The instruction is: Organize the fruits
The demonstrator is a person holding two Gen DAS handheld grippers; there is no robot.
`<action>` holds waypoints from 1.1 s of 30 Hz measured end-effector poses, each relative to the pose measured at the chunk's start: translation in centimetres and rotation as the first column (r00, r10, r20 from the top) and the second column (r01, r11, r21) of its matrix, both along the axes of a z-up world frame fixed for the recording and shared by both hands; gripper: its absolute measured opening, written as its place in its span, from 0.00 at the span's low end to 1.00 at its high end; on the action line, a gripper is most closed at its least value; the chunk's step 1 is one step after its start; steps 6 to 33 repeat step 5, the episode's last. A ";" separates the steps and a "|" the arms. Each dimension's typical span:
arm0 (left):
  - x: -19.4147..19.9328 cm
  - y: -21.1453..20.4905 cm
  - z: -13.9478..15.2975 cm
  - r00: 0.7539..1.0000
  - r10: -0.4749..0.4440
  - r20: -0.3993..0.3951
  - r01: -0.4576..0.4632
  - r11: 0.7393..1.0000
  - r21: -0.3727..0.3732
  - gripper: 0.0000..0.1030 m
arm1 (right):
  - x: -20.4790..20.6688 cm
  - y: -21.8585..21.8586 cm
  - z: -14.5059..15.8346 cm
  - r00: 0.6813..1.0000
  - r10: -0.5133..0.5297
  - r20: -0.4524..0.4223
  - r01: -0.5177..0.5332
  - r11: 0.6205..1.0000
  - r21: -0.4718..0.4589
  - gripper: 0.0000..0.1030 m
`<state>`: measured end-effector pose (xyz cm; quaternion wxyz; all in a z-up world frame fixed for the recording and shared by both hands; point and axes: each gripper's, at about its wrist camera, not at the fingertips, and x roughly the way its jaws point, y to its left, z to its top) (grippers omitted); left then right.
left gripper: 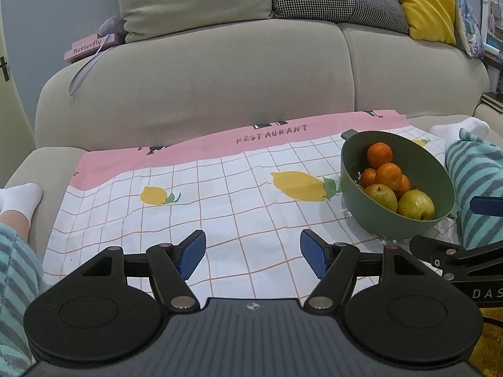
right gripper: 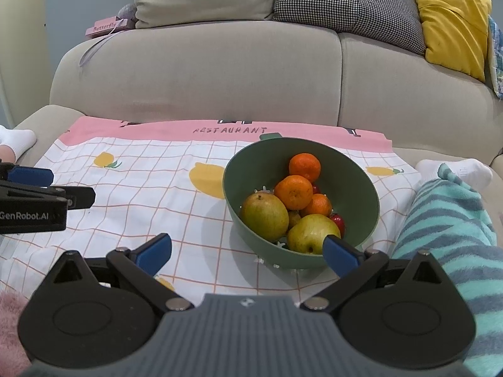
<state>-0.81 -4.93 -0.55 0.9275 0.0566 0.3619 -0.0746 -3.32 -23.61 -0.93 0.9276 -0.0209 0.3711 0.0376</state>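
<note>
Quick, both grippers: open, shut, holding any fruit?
Left gripper: open, empty, above the checked cloth.
Right gripper: open, empty, just before the green bowl of fruit.

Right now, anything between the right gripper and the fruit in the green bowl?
Only the near wall of the round green plastic bowl. The open right gripper sits low in front of it; the yellow-green pears lie behind that rim. From above, nothing visible blocks them.

A checked lemon-print cloth (right gripper: 132, 194) covers the beige sofa (right gripper: 220, 72), with a yellow cushion (right gripper: 452, 22) and houndstooth cushion (right gripper: 342, 3) behind.
</note>
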 end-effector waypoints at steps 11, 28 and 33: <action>-0.2 0.0 0.2 1.000 -0.010 0.024 0.010 1.000 -0.001 0.81 | 0.0 -0.1 0.0 1.000 0.000 -0.001 0.000 1.000 0.000 0.96; -0.2 0.0 0.2 1.000 -0.010 0.024 0.010 1.000 -0.001 0.81 | 0.0 -0.1 0.0 1.000 0.000 -0.001 0.000 1.000 0.000 0.96; -0.2 0.0 0.2 1.000 -0.010 0.024 0.010 1.000 -0.001 0.81 | 0.0 -0.1 0.0 1.000 0.000 -0.001 0.000 1.000 0.000 0.96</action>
